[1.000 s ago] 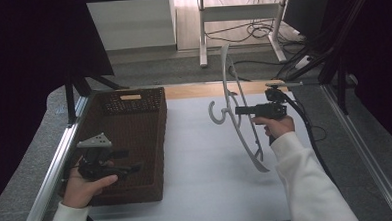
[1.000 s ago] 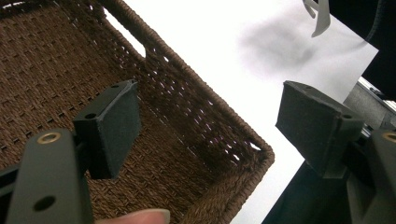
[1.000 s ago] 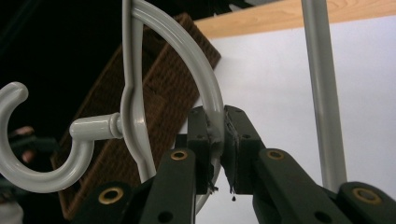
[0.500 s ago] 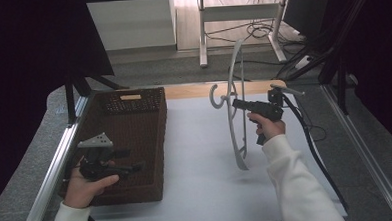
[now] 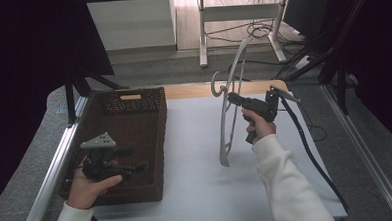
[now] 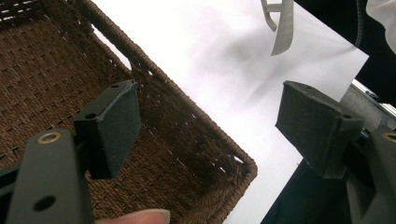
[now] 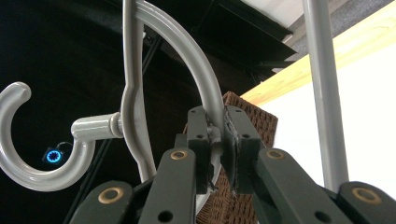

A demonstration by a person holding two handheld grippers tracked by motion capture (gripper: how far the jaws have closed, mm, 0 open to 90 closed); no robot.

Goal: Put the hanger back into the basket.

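A grey plastic clothes hanger (image 5: 228, 104) stands almost upright above the white table top (image 5: 196, 155), its hook (image 5: 217, 84) pointing left. My right gripper (image 5: 232, 98) is shut on the hanger's curved arm (image 7: 205, 88), pads pressed against it in the right gripper view. The hook (image 7: 32, 140) shows there at the left. My left gripper (image 5: 136, 167) hovers over the near end of the brown wicker basket (image 5: 158, 142). Its jaws stand wide apart with nothing between them, one fingertip (image 6: 114, 126) over the basket (image 6: 187, 116), the other (image 6: 317, 123) past its rim.
The basket is a shallow woven tray on the table's left side. A wooden strip (image 5: 193, 90) borders the table's far edge. Metal rails (image 5: 51, 172) run along both sides. Cables (image 5: 305, 145) trail from my right gripper toward the near right.
The hanger has been swung from a slanted lie over the table up to near vertical, and lifted. My right gripper has shifted slightly toward the far side. The left gripper has stayed put.
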